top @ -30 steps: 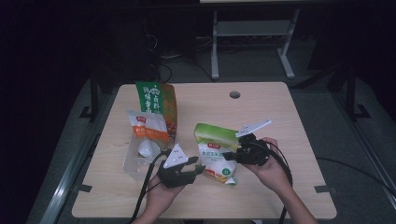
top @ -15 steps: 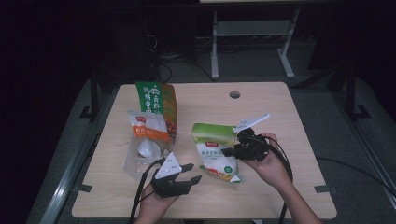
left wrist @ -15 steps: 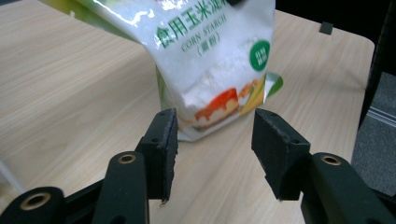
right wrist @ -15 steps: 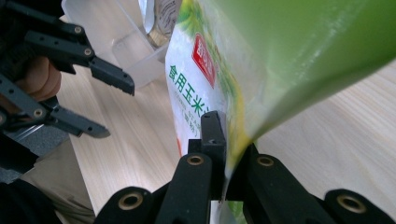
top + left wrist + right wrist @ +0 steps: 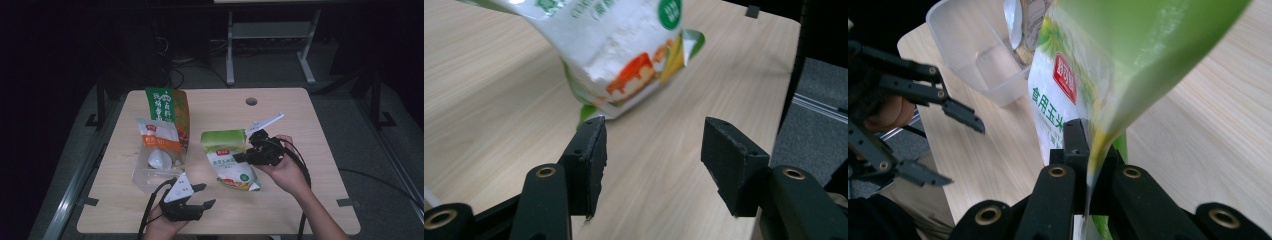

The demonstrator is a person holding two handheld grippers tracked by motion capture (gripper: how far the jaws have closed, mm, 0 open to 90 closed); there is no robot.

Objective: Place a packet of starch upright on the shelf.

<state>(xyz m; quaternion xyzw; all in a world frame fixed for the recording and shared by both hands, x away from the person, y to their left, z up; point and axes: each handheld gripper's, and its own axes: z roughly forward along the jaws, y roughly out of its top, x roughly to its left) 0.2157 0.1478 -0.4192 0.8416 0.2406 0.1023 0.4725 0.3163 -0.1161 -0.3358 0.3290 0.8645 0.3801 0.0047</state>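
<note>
A green-and-white food pouch (image 5: 227, 159) lies mid-table with its side edge raised. My right gripper (image 5: 246, 156) is shut on that edge; in the right gripper view the jaws pinch the pouch's seam (image 5: 1091, 150) and the pouch (image 5: 1083, 75) hangs over them. My left gripper (image 5: 196, 197) is held near the table's front edge, open and holding nothing, a little short of the pouch. In the left gripper view its jaws (image 5: 651, 155) stand wide apart, and the pouch's bottom corner (image 5: 624, 55) rests on the wood just beyond them.
A clear plastic container (image 5: 145, 175) with a white scoop (image 5: 159, 159) sits left of the pouch, also seen as the container (image 5: 975, 60). An orange-and-white bag (image 5: 159, 136) and a green-and-orange bag (image 5: 167, 106) lie behind it. A cable hole (image 5: 251, 101) is at the back.
My left gripper has drawn back from the pouch toward the table's front edge, still open. The right gripper keeps its hold on the pouch and has shifted slightly.
</note>
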